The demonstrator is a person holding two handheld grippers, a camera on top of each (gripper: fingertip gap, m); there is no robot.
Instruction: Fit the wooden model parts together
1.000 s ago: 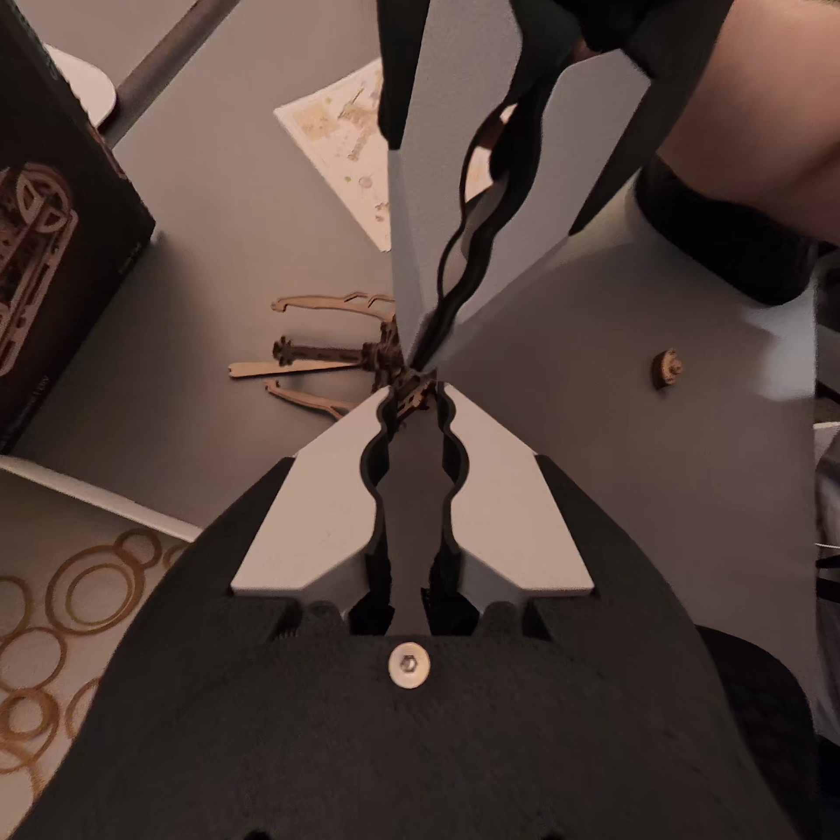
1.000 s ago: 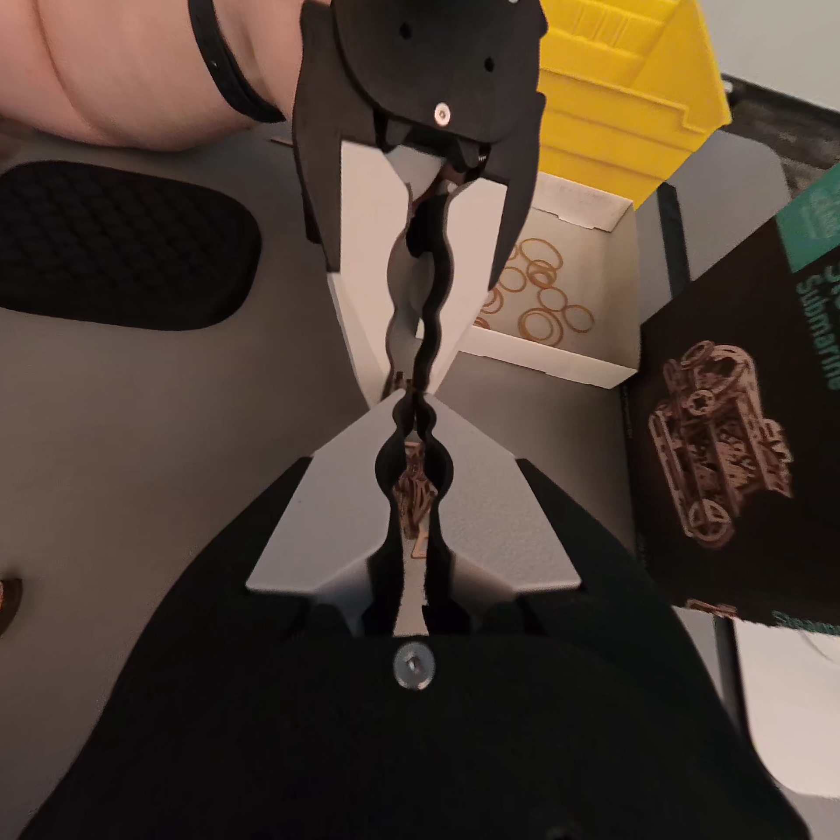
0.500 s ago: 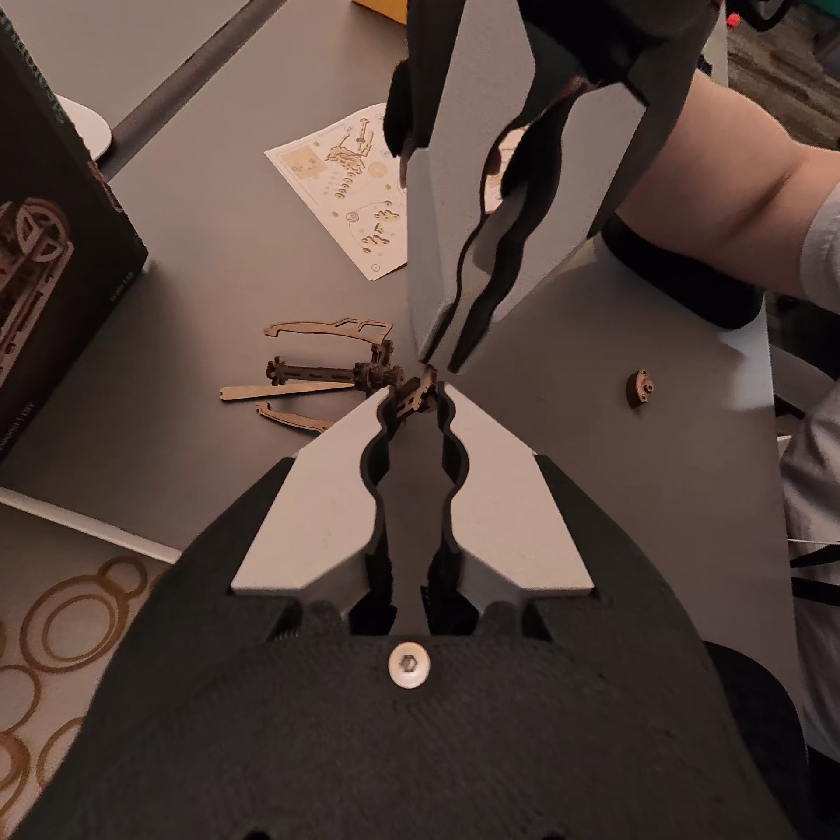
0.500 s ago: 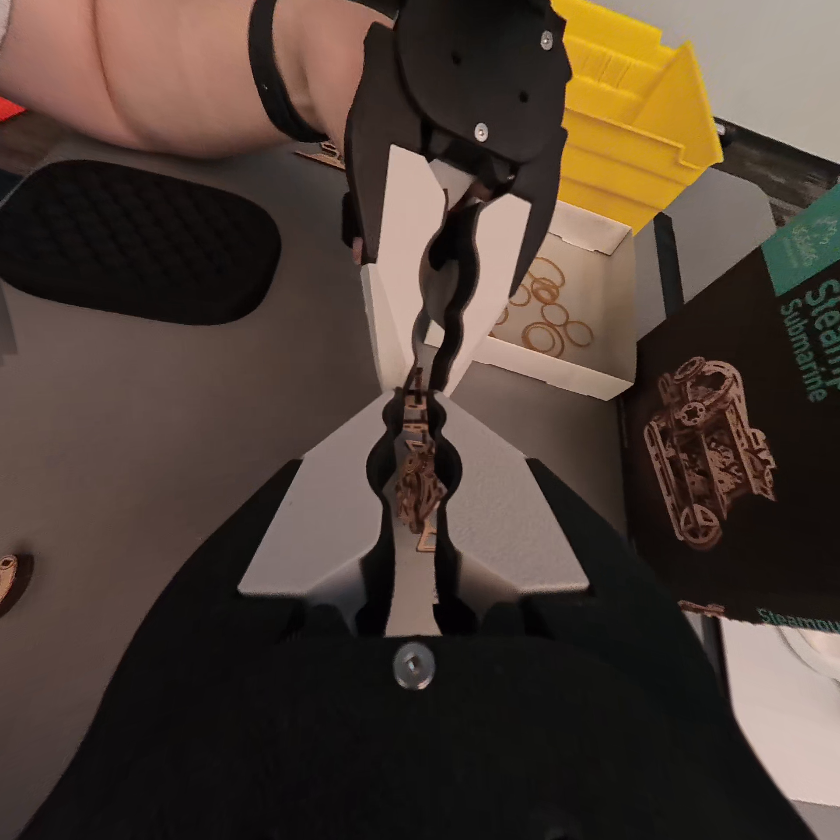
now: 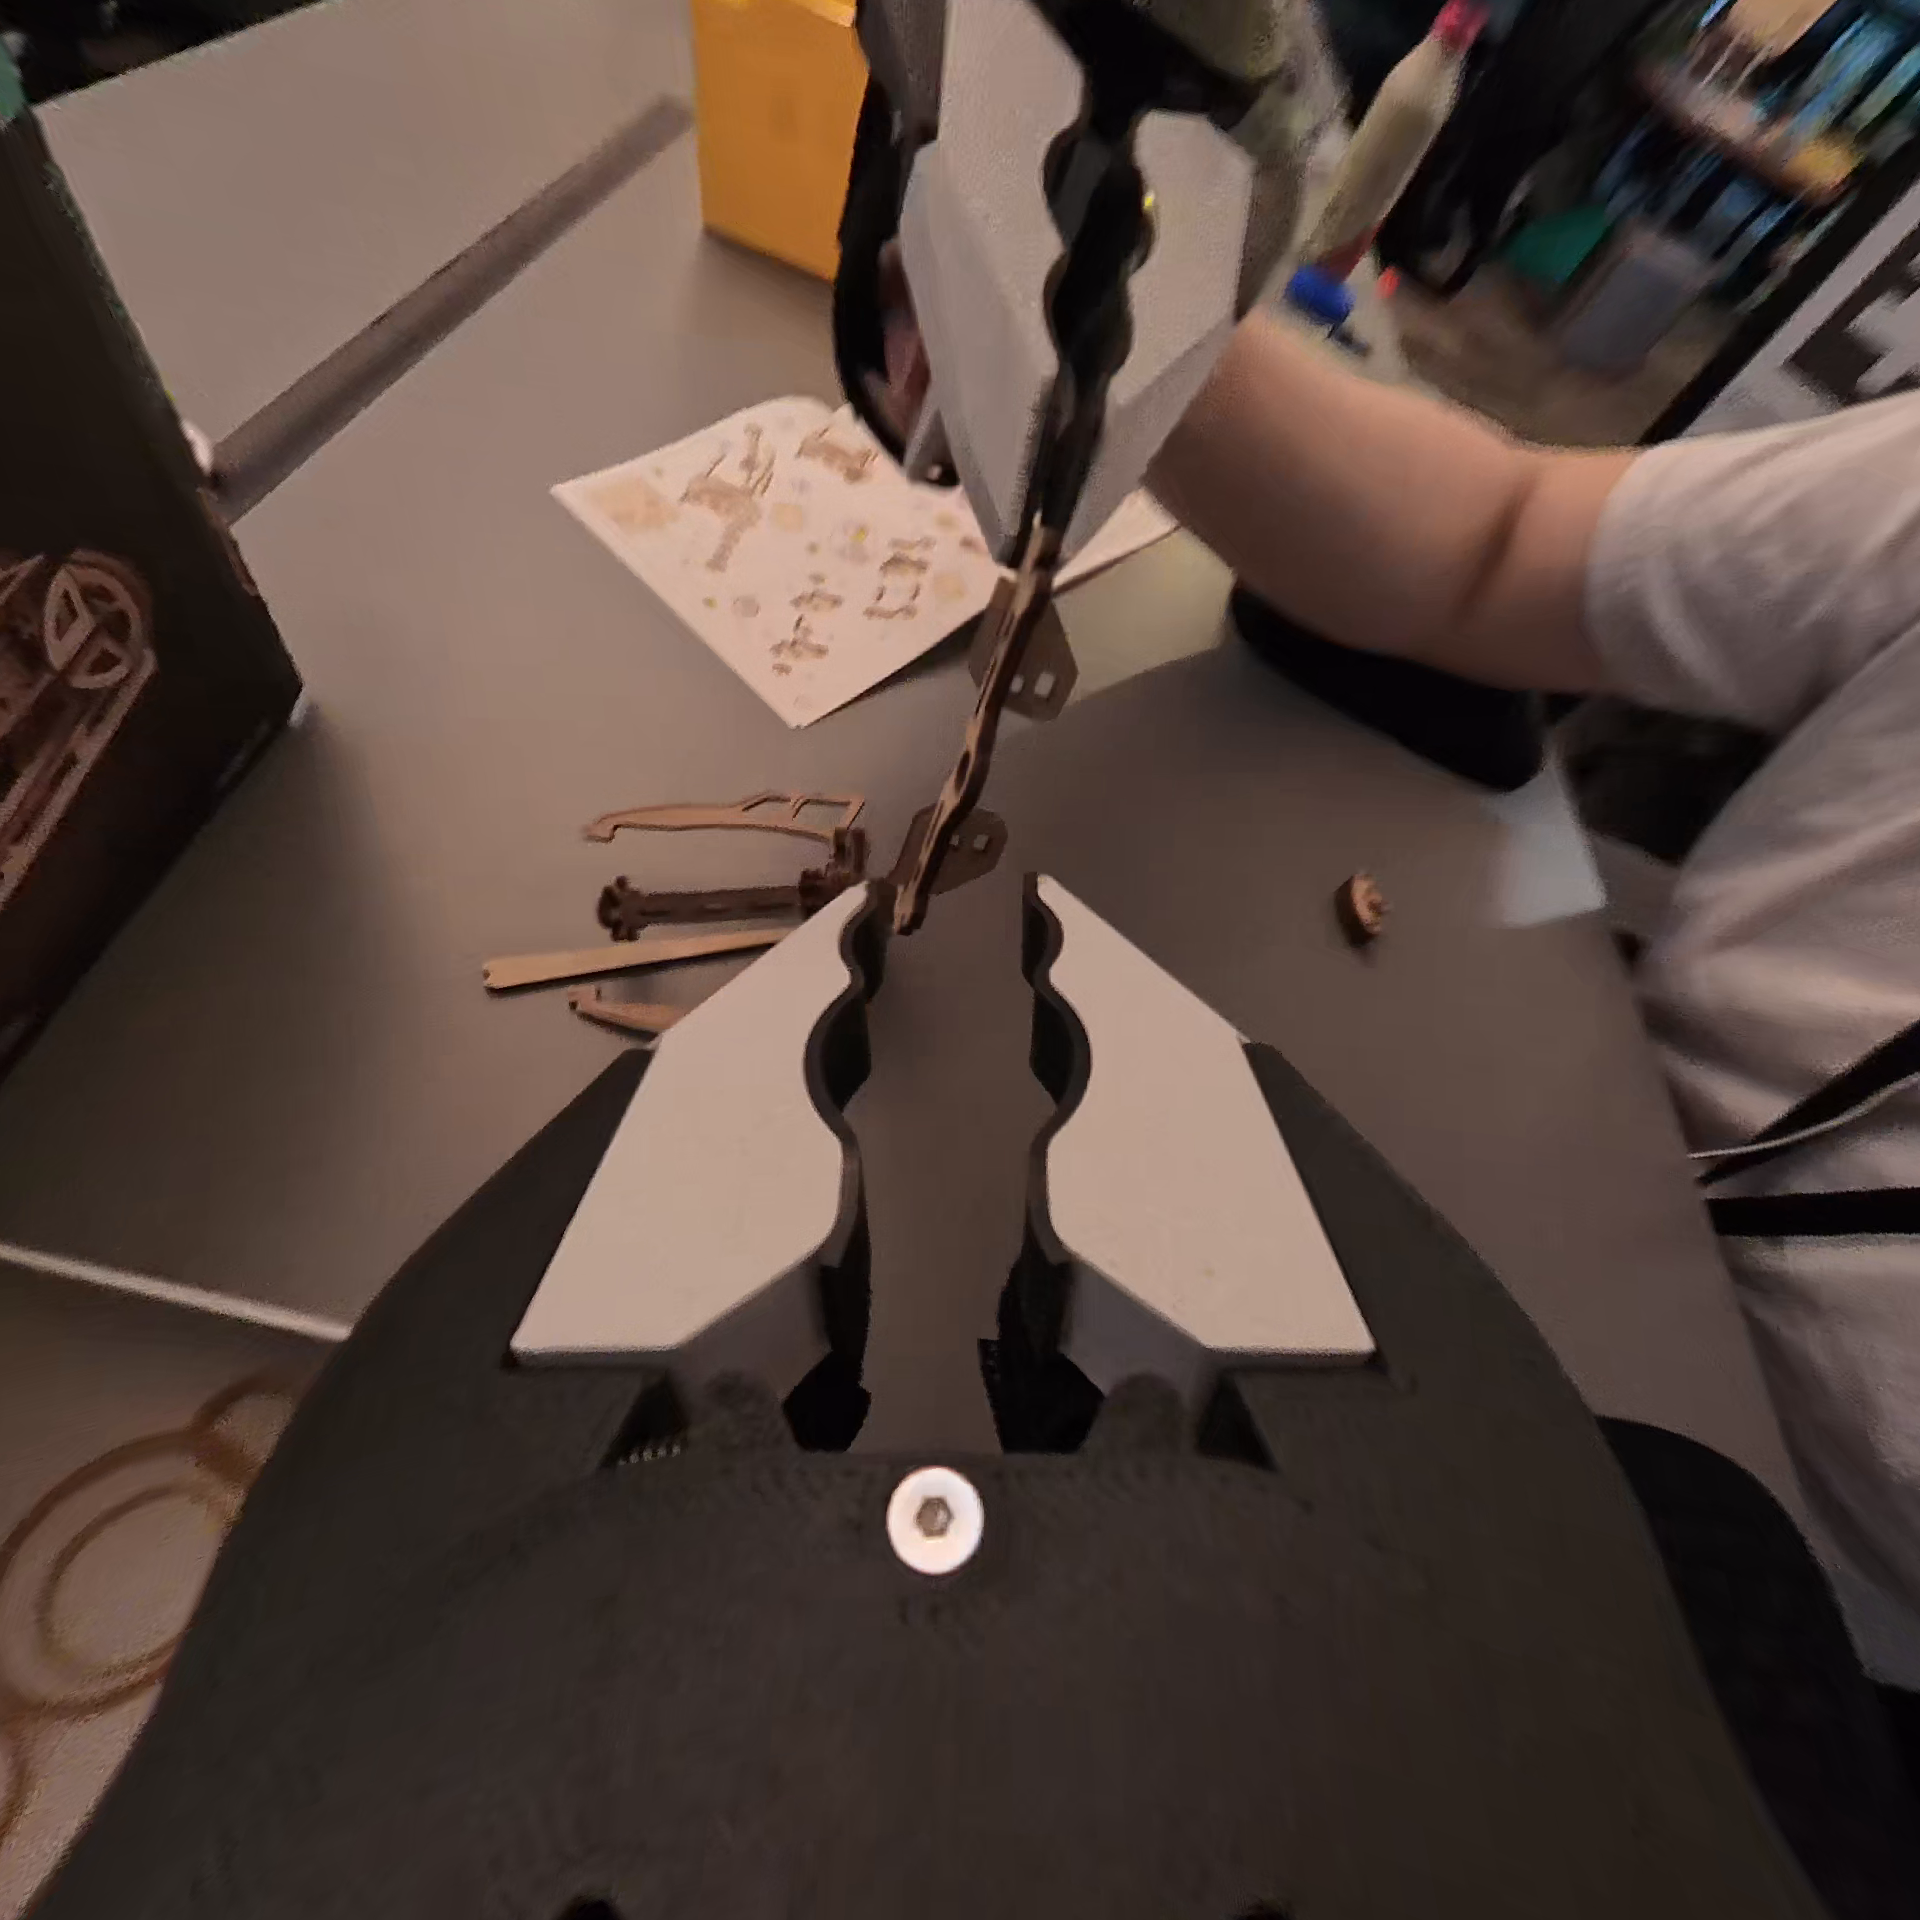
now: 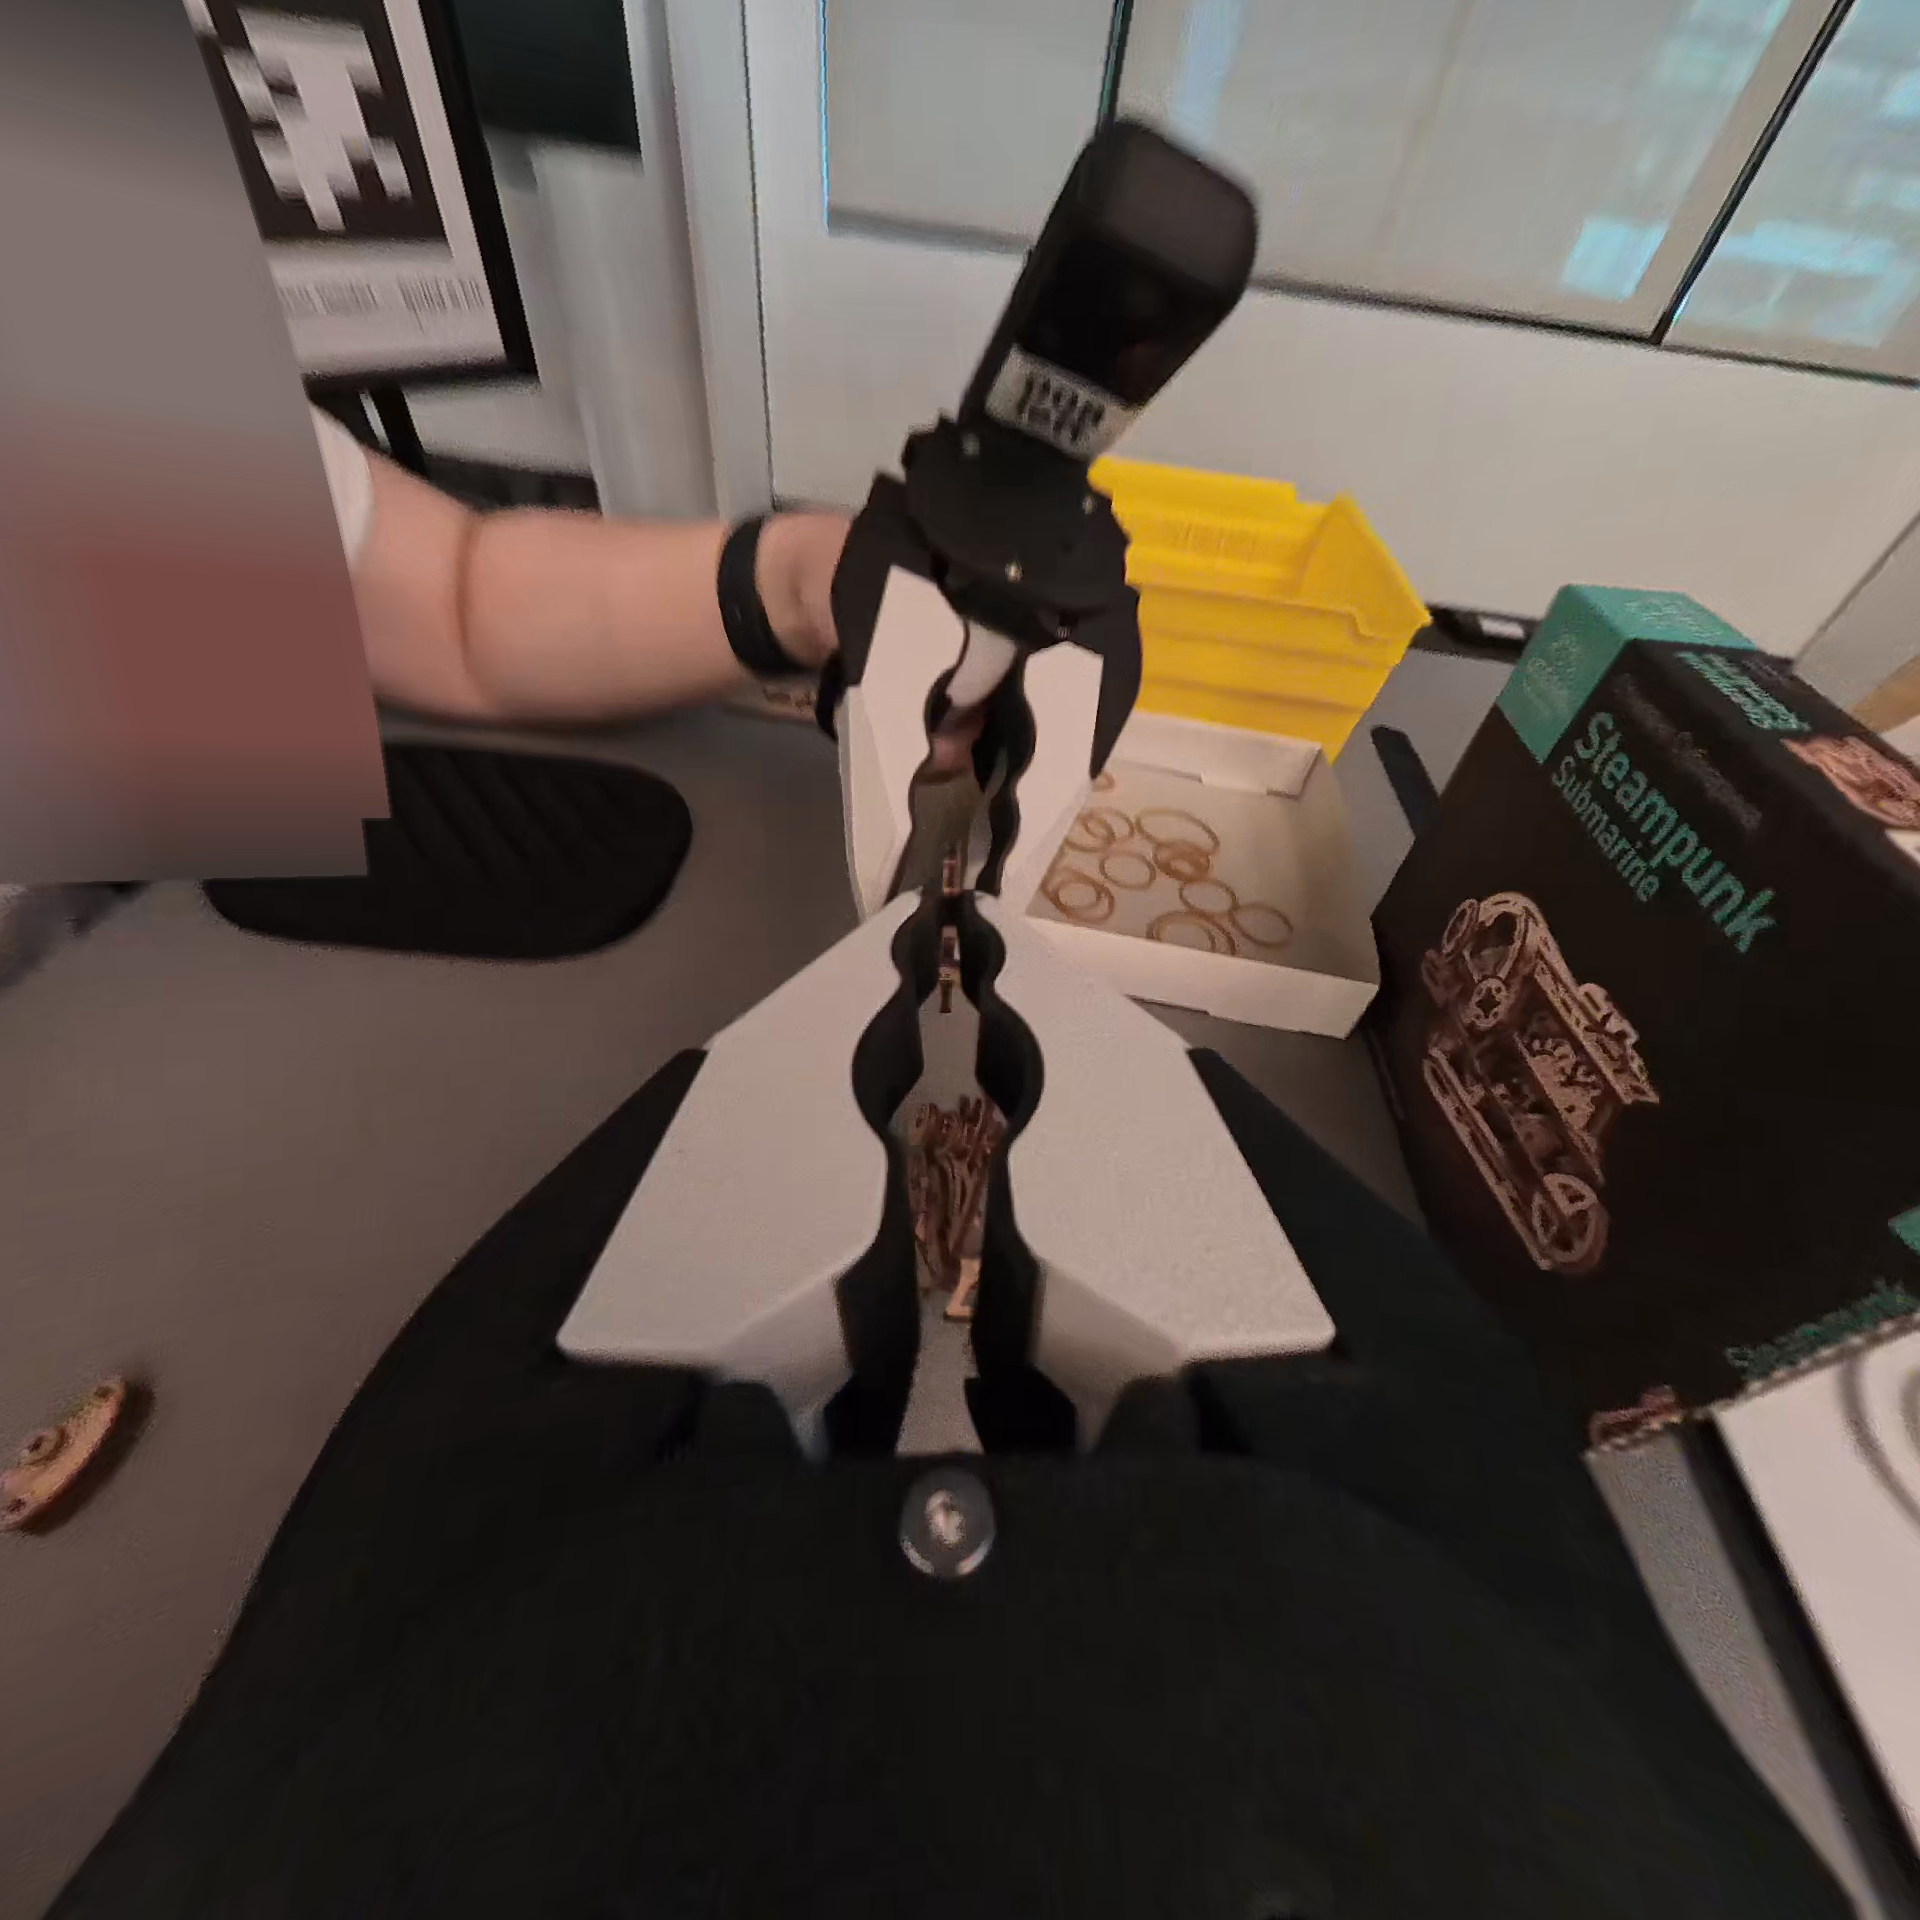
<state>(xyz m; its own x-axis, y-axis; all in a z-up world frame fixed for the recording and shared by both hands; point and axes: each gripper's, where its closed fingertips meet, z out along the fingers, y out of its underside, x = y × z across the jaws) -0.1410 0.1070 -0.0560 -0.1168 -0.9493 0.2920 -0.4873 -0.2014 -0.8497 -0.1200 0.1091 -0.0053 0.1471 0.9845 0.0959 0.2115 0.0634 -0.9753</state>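
My right gripper (image 6: 948, 914) is shut on a long thin wooden strip (image 6: 951, 1184), seen edge-on between its pads. In the left wrist view the right gripper (image 5: 1029, 540) hangs above the table and the strip (image 5: 987, 717) slopes down from it, with two small tabs on its side. My left gripper (image 5: 951, 894) is open; the strip's lower end lies by its left fingertip (image 5: 862, 904). The left gripper (image 6: 951, 883) also shows tip to tip with the right one in the right wrist view. Loose wooden parts (image 5: 717, 883) lie on the grey table.
A small round wooden piece (image 5: 1361, 909) lies to the right. An instruction sheet (image 5: 790, 551), a black kit box (image 6: 1662, 987), a white tray of rubber bands (image 6: 1195, 987), a yellow bin (image 6: 1268, 603) and a black pad (image 6: 468, 862) surround the work spot. A person's arm (image 5: 1455, 582) reaches in. The tips of one gripper are about 6 cm away from the tips of the other. From either gripper's tips it is about 25 cm to the small round wooden piece (image 5: 1361, 909). The right camera catches it too, in the right wrist view (image 6: 83, 1440).
My left gripper has opened and let go of the wooden strip. The right gripper has risen and drawn back with the strip, so more of it shows. Both views have tilted upward.
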